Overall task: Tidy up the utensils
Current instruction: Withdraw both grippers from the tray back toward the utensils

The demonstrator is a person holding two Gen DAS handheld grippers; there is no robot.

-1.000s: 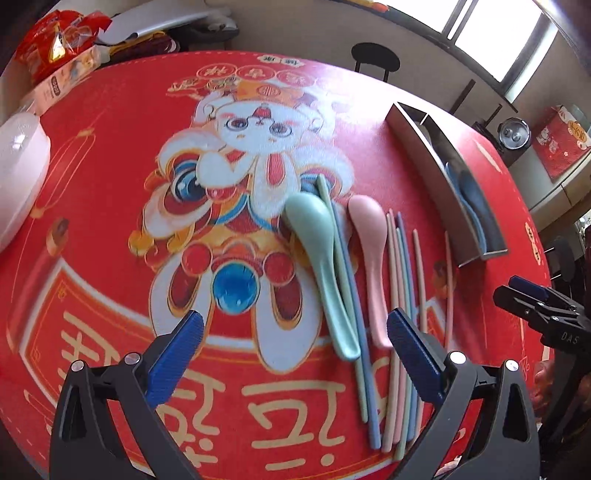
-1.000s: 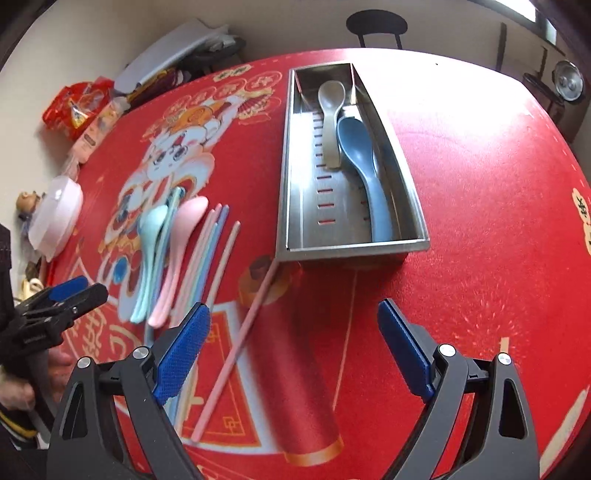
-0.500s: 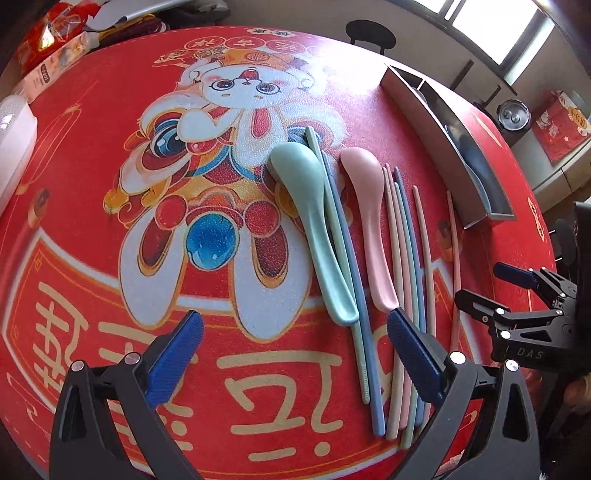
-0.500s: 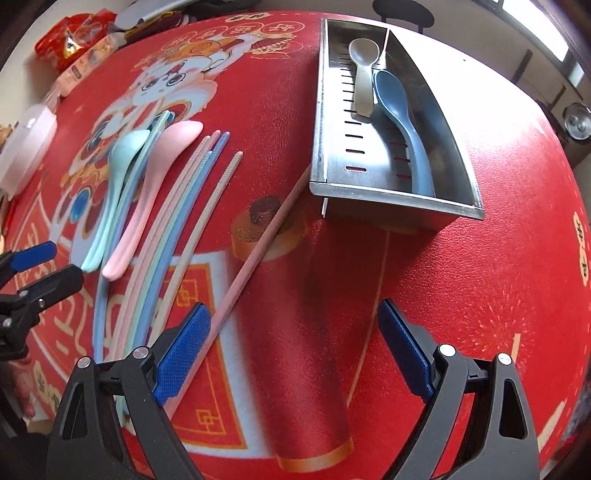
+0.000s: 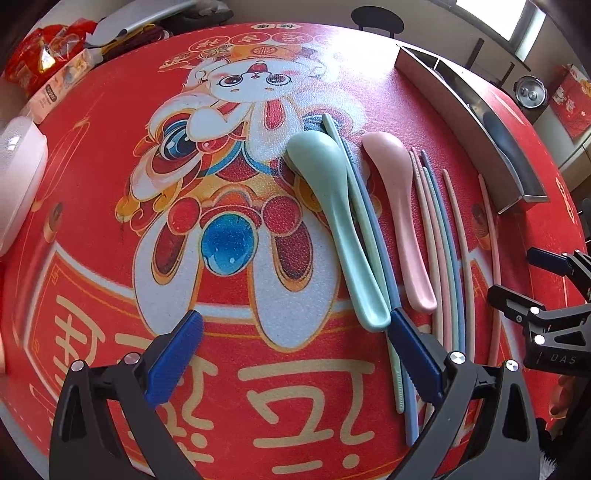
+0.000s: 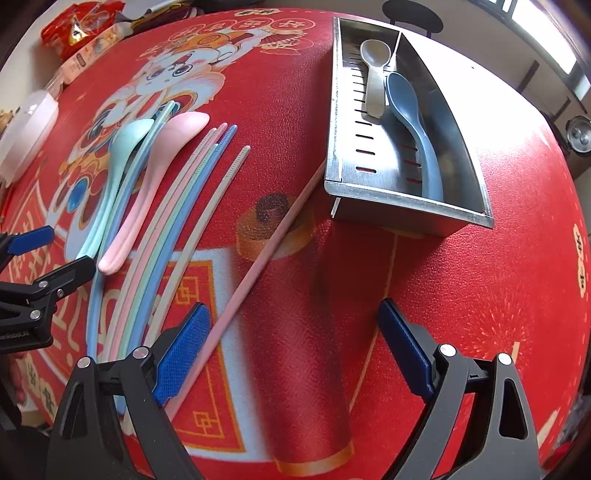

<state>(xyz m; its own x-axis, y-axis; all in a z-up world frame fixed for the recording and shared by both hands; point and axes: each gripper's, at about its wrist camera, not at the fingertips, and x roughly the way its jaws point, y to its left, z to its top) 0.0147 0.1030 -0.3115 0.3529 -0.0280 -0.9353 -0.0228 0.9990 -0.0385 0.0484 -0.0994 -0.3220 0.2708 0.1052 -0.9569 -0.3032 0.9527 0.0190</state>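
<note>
On the red mat lie a green spoon (image 5: 332, 218) and a pink spoon (image 5: 402, 218), side by side among several pastel chopsticks (image 5: 441, 240). My left gripper (image 5: 291, 354) hovers open just short of the green spoon's handle end, its right finger beside that end. My right gripper (image 6: 291, 347) is open and empty over the mat, its left finger near a lone pink chopstick (image 6: 258, 266). This chopstick's far tip touches the steel tray (image 6: 410, 206), which holds a white spoon (image 6: 375, 77) and a blue spoon (image 6: 413, 125).
A white lidded container (image 5: 18, 184) sits at the mat's left edge. Snack packets (image 5: 44, 59) lie at the far left corner. A dark chair (image 5: 376, 18) stands beyond the table. The right gripper (image 5: 546, 317) shows at the left wrist view's right edge.
Both grippers have moved forward and lower over the mat. The left one has come up to the green spoon's handle; the right one has neared the lone pink chopstick. No utensil has moved.
</note>
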